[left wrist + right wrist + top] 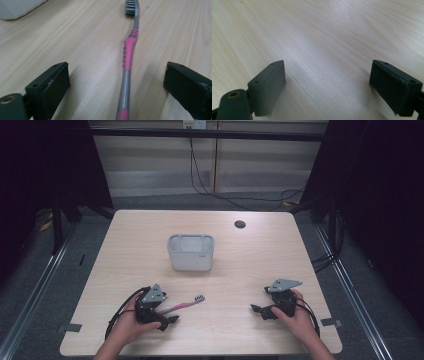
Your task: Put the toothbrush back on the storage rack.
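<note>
A pink and grey toothbrush [186, 304] lies flat on the wooden table [125, 250], bristle head toward the right. My left gripper [170, 317] sits at its handle end, held in a hand. In the left gripper view the jaws stand wide open on either side of the toothbrush [127, 62], touching nothing, and its bristles point away. My right gripper [260, 311] rests low over bare table at the front right, also open, with nothing between its fingers [268, 85].
A white rectangular bin [191, 252] stands at the table's middle, behind the toothbrush. A dark round hole [240, 224] is in the far right of the tabletop. Cables trail on the floor beyond the table.
</note>
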The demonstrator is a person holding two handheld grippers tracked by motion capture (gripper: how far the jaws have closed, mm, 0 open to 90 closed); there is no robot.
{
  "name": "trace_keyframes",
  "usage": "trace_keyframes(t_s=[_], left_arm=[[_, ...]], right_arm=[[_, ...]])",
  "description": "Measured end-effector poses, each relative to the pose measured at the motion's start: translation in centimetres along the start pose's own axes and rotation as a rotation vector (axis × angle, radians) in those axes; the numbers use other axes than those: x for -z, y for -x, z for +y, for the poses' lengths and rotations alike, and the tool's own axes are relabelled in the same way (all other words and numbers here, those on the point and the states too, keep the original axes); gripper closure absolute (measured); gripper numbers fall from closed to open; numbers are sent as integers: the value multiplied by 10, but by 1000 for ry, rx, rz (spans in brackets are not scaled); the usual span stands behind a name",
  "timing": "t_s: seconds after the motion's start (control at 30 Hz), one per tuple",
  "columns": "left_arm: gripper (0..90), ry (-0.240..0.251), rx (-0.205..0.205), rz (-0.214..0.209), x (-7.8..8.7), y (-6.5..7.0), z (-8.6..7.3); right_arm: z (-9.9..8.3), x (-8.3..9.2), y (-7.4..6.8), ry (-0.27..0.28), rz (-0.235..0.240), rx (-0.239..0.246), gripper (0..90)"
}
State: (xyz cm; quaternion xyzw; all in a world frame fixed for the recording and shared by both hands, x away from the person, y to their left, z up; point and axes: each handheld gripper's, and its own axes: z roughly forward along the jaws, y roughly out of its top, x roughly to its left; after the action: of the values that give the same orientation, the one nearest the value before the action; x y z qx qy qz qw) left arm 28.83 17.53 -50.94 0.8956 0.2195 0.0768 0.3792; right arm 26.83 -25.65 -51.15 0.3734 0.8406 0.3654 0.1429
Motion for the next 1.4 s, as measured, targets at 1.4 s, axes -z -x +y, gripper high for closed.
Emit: trace_keyframes(t_s=[1.4], left_arm=[[302, -259, 63, -20, 14, -1, 41]], right_arm=[[0, 0, 0, 0, -3, -3, 128]])
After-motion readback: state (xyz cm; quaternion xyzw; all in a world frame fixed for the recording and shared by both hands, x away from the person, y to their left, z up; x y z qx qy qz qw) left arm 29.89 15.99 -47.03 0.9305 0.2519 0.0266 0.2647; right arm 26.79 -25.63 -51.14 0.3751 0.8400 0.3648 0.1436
